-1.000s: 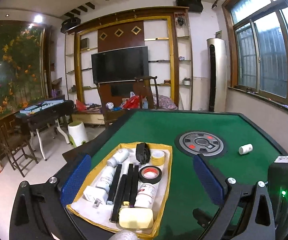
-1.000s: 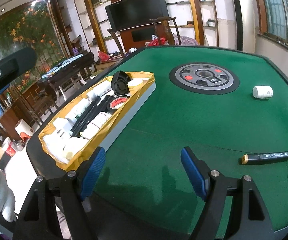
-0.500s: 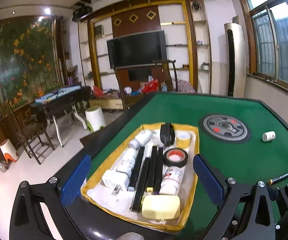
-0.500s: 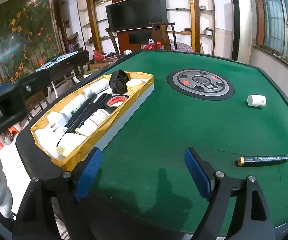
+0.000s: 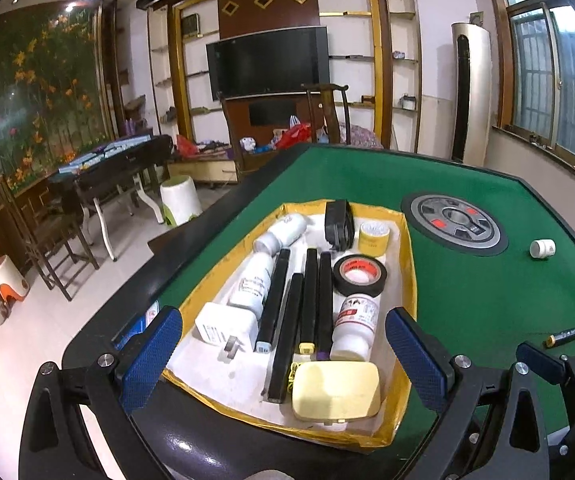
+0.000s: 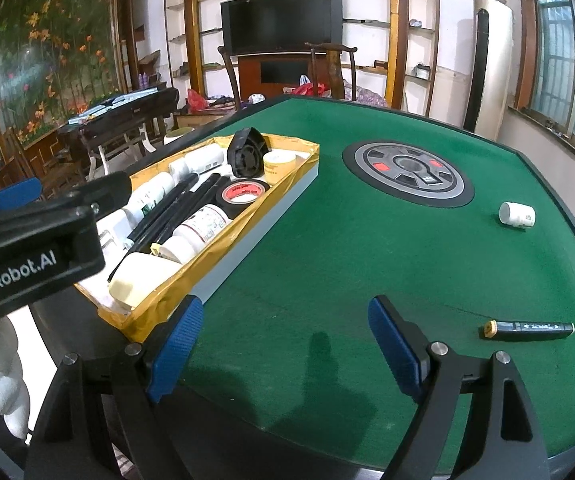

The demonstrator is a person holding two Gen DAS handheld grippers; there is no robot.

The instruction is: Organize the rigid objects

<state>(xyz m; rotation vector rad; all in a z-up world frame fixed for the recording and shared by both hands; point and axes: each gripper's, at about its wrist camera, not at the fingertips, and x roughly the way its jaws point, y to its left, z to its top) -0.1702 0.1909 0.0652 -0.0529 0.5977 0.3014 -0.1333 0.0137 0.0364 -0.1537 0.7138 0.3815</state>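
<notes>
Now both your grippers hang open over the green table, nothing held.

Loose items: black marker (image 6: 527,329) lies flat on the felt, just right of your right gripper (image 6: 283,350); small white bottle (image 6: 517,215) on its side farther back, near the round centre panel (image 6: 407,172). Gold-lined tray (image 5: 405,312) at the table's left edge holds markers, bottles, tape rolls, a charger, a cream case. Your left gripper (image 5: 283,354) sits over the tray's near end, fingers wide apart; right fingers apart over bare felt.

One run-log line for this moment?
left gripper: open, over tray | right gripper: open, empty | marker, small jar: loose on felt
</notes>
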